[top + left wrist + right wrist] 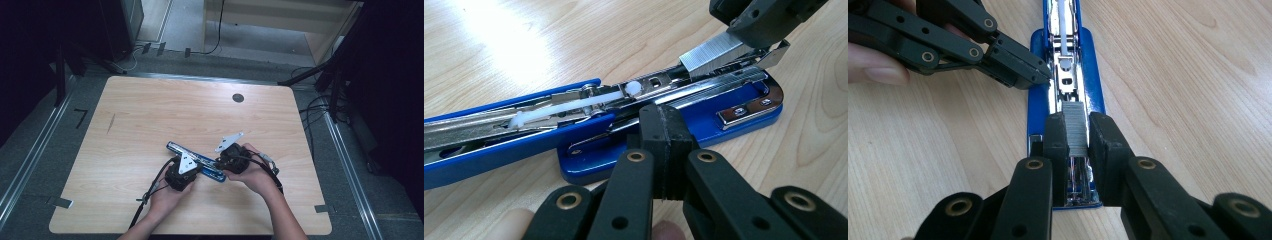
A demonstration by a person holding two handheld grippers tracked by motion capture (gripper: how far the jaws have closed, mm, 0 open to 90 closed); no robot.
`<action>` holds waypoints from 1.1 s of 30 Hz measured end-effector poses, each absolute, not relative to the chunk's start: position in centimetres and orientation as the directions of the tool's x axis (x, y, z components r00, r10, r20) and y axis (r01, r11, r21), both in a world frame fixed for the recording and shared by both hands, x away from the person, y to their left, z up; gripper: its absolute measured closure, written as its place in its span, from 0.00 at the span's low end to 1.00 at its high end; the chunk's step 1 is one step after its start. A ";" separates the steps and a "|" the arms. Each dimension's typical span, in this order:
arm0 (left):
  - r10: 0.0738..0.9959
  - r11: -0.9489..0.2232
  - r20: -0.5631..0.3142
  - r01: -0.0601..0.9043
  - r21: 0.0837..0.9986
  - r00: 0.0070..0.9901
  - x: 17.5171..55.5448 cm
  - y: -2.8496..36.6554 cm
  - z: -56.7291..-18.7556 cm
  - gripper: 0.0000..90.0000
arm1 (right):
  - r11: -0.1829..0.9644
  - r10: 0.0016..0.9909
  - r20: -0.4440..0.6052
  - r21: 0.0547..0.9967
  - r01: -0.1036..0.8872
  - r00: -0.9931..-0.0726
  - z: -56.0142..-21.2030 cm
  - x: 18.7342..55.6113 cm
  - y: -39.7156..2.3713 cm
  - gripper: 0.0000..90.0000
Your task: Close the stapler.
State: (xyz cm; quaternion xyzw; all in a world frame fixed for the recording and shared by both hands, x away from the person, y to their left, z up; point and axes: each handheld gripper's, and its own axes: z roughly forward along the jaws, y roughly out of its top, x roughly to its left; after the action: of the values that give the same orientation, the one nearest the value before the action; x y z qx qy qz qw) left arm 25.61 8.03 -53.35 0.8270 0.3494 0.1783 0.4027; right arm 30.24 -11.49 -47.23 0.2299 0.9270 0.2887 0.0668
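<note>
Stapler (744, 107): it lies opened flat on the tabletop (150, 110), near the front edge and a little right of centre, its blue top arm swung out to the far left and its metal magazine exposed. The right tongs (1078, 132) are clamped on a strip of staples (1077, 125), holding it just over the near end of the magazine channel. The left tongs (665, 132) are pressed together, their tips resting against the side of the stapler's blue base, apparently to steady it.

The likeliest slip, as I judge it, is the strip going in crooked: it sits slightly tilted above the channel in the left gripper view, and if it is lowered out of line it could catch on the rail, jam, or snap into pieces. A squeeze that is too hard could also crumble the strip. If the left tongs slide off the smooth base, the stapler could skid away under the push. The white pusher spring (574, 102) could also snap forward.

Count: one stapler, one strip of staples, two tongs, one tabletop.
</note>
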 end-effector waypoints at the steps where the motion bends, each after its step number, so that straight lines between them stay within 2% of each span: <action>1: 0.722 -0.433 0.015 0.435 0.789 0.692 25.6 8.0 -53.3 1.00 | 0.728 0.465 0.009 0.566 0.388 -0.885 -47.2 30.2 -11.5 0.89; 33: 0.722 -0.434 0.015 0.436 0.789 0.692 25.6 8.0 -53.3 1.00 | 0.740 0.456 0.009 0.553 0.384 -0.890 -47.2 30.2 -11.4 0.89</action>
State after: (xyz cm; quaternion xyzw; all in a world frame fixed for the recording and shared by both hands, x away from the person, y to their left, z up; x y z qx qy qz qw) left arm 25.59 8.03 -53.33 0.8276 0.3497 0.1786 0.4011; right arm 30.20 -11.41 -47.22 0.2257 0.9305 0.2816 0.0632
